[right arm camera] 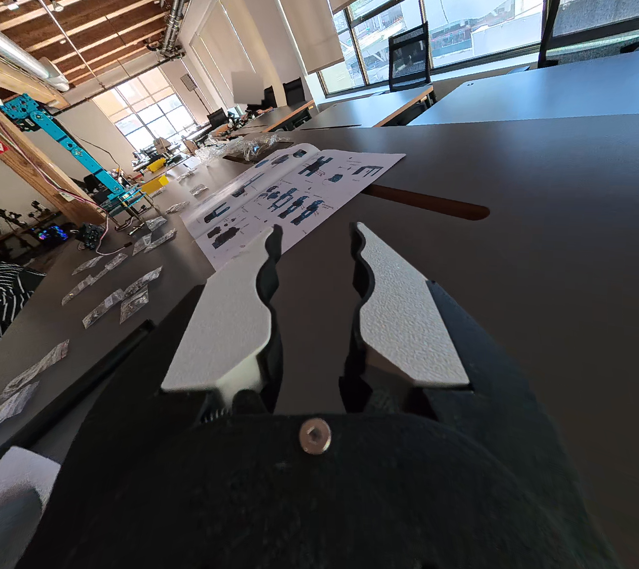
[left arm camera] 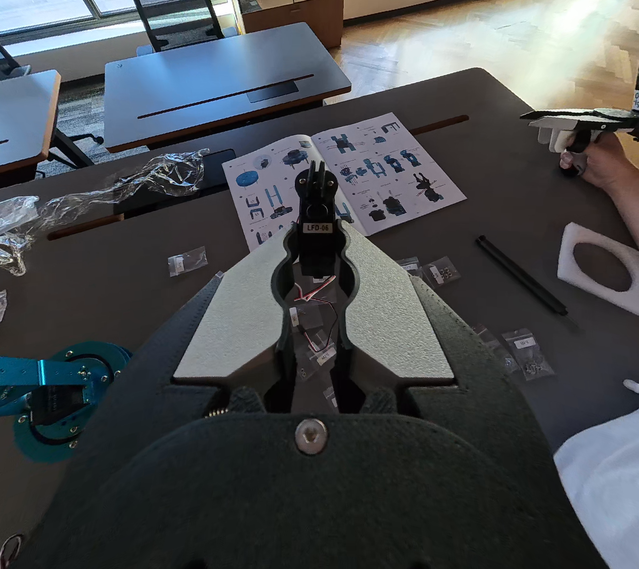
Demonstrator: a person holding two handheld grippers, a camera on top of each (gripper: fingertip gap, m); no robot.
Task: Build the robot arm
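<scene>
Between the fingers of the left gripper, seen from the left wrist, a black servo is clamped above the dark table; its red, white and black lead hangs down in the gap behind the tips. Under it lie small clear bags of screws, each sealed and flat on the table, and one more bag lies alone to the left. An open manual rests beyond the servo, crumpled plastic wrap farther left, a blue metal base at the near left edge. To the right lie a black screwdriver and a white foam frame with an oval hole showing bare table. The right gripper hangs over the far right edge, in a hand. From the right wrist, the right gripper is low over the table with its fingers moderately apart and nothing between them. The manual lies just ahead, and one corner covers the end of a brown slot. Bags trail along the left, and the blue arm stands past them. The table right of the gripper is bare up to its far edge.
</scene>
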